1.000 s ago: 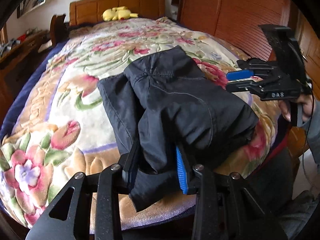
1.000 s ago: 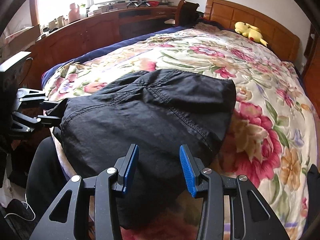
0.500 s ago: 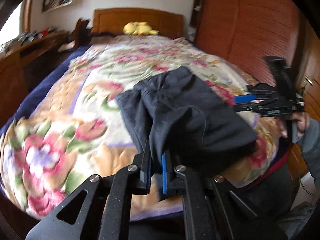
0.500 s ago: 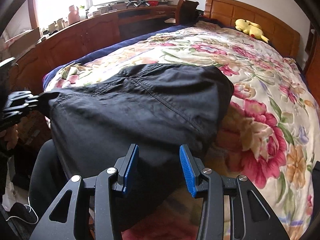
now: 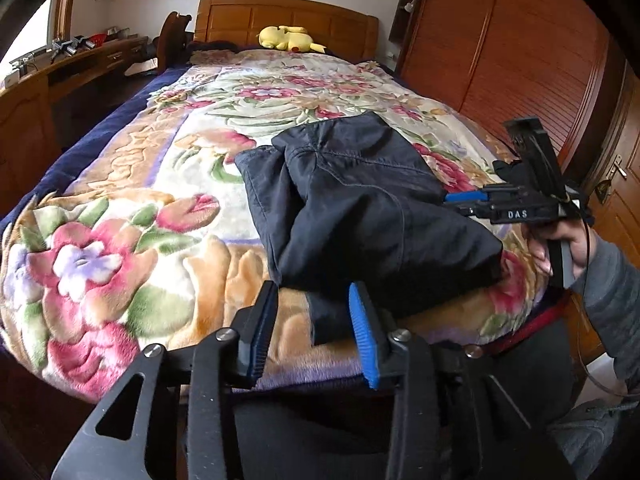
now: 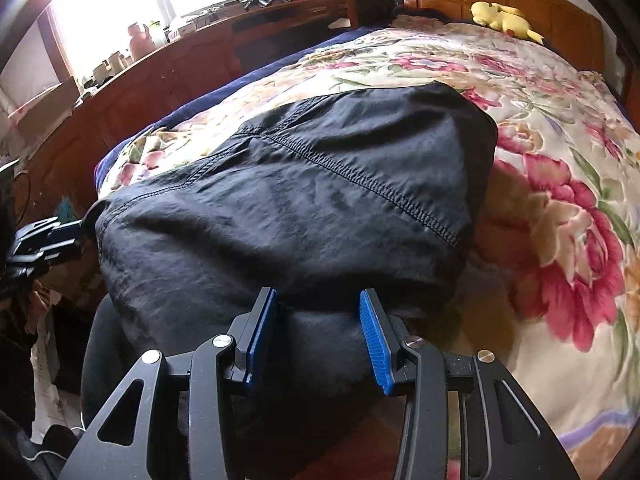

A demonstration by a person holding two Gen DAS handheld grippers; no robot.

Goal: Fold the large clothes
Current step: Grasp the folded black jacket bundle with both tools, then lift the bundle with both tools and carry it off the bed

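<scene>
A dark navy garment (image 5: 360,208) lies folded in a thick bundle on the floral blanket (image 5: 140,220), near the foot of the bed. My left gripper (image 5: 314,320) is at its near edge with the jaws opening. A loose corner of the cloth hangs between the pads, which do not press on it. At the bundle's right side a hand (image 5: 560,244) holds my right gripper (image 5: 466,200). In the right wrist view the right gripper (image 6: 318,330) stands open just over the garment (image 6: 300,200), gripping nothing. The left gripper (image 6: 44,236) shows at the far left edge.
A yellow plush toy (image 5: 286,38) lies by the wooden headboard (image 5: 288,12). A wooden wardrobe (image 5: 520,60) runs along the bed's right side, and a long desk (image 6: 180,64) with small items stands under the window on the left.
The left gripper pinched the garment's near edge half a second ago, then let go, and its jaws have parted. The right gripper has sunk closer to the cloth, jaws unchanged.
</scene>
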